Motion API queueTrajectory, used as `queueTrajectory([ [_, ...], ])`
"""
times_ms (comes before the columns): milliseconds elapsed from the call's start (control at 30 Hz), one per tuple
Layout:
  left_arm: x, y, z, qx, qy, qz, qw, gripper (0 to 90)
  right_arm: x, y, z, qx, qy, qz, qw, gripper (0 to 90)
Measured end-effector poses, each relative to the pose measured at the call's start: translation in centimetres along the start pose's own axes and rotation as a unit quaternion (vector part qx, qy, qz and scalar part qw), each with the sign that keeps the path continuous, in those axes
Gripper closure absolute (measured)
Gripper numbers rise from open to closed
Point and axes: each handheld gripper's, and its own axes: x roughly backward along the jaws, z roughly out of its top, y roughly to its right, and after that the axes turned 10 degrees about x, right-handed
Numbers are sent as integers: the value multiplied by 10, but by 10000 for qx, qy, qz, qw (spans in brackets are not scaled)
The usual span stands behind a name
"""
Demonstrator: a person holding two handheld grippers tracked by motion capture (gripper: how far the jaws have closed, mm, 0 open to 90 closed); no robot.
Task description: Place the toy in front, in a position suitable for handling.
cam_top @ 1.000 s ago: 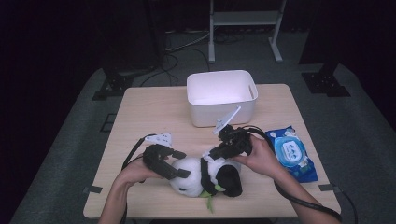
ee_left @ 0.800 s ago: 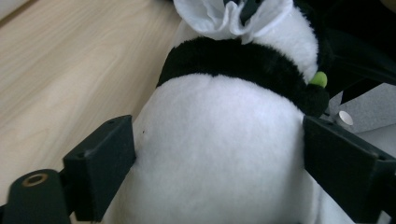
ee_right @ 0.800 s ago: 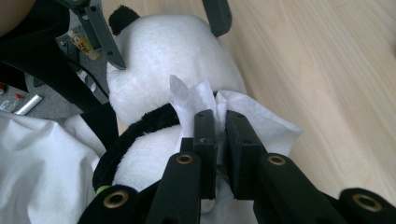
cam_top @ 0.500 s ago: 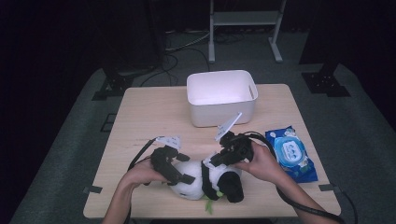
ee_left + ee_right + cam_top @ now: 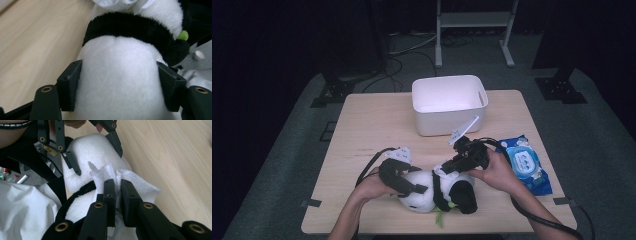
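A black-and-white panda plush (image 5: 424,194) lies on the wooden table (image 5: 372,130) near its front edge. My left gripper (image 5: 412,187) comes in from the left; its jaws have just been closing and now press on both sides of the plush's white body (image 5: 120,75). In the left gripper view the left gripper (image 5: 119,86) has white fur bulging between its pads. My right gripper (image 5: 447,170) is over the plush from the right, shut on a crumpled white wipe (image 5: 140,187) that rests on the fur. The right gripper view shows the right gripper (image 5: 118,187) pinching the wipe, with the left gripper (image 5: 97,155) beyond it.
A white plastic bin (image 5: 447,122) stands at the middle back of the table. A blue pack of wet wipes (image 5: 524,165) lies at the right, just beside the right hand. Both forearms enter from the front edge. Dark floor and stand legs surround the table.
My left gripper has shifted slightly right, opened wide and then closed around the plush's white body. The right gripper has stayed over the plush with the wipe in it.
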Motion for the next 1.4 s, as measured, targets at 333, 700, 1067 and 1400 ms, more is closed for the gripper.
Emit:
queueTrajectory([
  [333, 2, 0, 4, -67, 102, 273, 9996, 349, 3, 6, -1, -107, -13, -68, 9999, 822],
  [700, 13, -10, 1, 495, 245, -556, 9969, 228, 1, -3, -1, 27, -61, 117, 9999, 822],
  [1067, 29, -14, -3, 578, 385, -457, 9965, 242, 1, -20, 0, 215, -40, 257, 9994, 820],
  [1400, 9, -15, -7, 732, -33, -767, 9944, 177, 12, -17, -2, 151, -58, 71, 9998, 820],
])
